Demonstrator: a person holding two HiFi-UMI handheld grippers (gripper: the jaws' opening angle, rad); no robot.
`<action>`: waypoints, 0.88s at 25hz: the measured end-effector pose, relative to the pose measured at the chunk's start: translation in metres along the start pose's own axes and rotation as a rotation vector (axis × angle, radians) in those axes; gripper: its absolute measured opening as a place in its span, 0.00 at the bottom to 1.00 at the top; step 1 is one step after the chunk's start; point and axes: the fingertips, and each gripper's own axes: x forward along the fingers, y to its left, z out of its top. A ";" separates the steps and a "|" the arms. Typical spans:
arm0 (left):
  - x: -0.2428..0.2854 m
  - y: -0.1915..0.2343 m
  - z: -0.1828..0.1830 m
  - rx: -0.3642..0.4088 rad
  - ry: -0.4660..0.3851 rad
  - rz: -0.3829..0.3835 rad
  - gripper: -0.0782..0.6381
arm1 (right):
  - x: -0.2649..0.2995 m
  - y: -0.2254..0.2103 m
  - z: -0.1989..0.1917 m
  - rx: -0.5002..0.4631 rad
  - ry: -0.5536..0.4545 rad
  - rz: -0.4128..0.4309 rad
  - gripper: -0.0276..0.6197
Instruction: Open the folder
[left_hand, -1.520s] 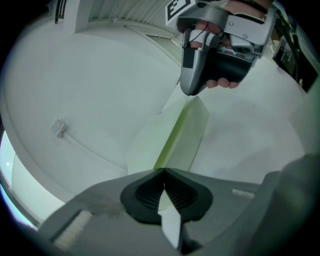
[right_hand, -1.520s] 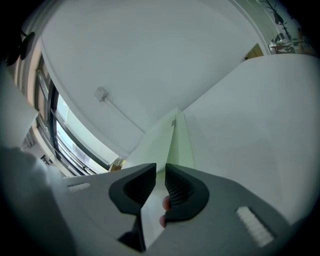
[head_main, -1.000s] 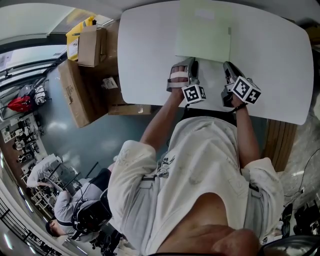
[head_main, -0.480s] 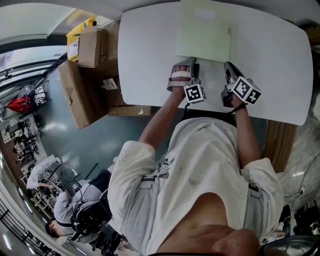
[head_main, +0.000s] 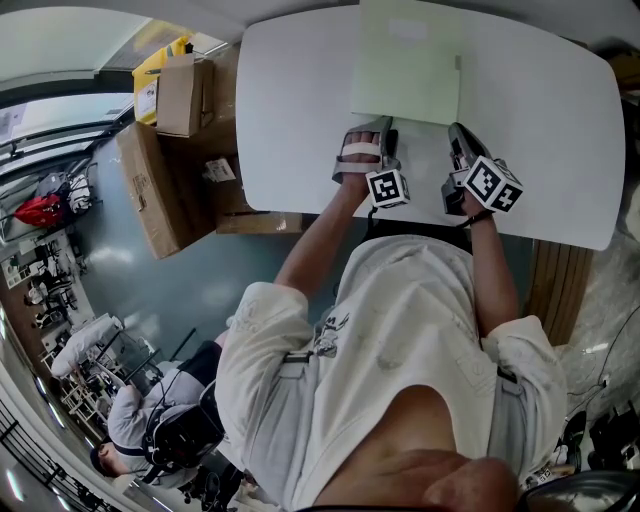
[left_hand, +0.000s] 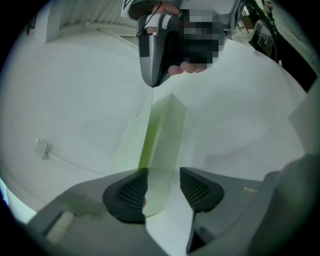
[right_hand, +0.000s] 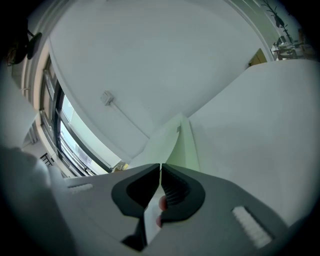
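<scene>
- The pale green folder (head_main: 408, 60) lies flat on the white tabletop (head_main: 300, 120), in the middle of its far half. Its far end is cut off by the top of the head view.
- Its near edge runs across in front of the person, and its sides run straight away from them. The full length is not shown, so its long axis cannot be judged.
- In the left gripper view the folder (left_hand: 162, 145) shows a darker green gap between its two leaves along that near edge.
- The right hand-held gripper (right_hand: 160, 180) is clamped on a thin leaf at the folder's near right corner.
- The left hand-held gripper (left_hand: 162, 187) has just been opening. Its jaws stand apart with the folder's near edge between them, and the right pad is clear of it.
- Bare tabletop lies open on both sides of the folder, wider on the right. The tabletop's rounded near edge is just behind the grippers.
- Cardboard boxes (head_main: 180, 90) stand on the blue-grey floor (head_main: 150, 290), close against the tabletop's left edge.
</scene>
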 end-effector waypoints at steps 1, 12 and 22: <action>-0.001 0.000 0.000 0.000 0.003 -0.001 0.40 | -0.001 0.004 0.002 -0.005 -0.007 0.009 0.06; -0.001 -0.005 0.000 -0.026 -0.006 -0.031 0.40 | -0.002 0.041 0.026 -0.080 -0.041 0.060 0.05; 0.004 0.006 0.003 0.000 0.018 -0.038 0.40 | -0.001 0.105 0.041 -0.253 -0.073 0.177 0.05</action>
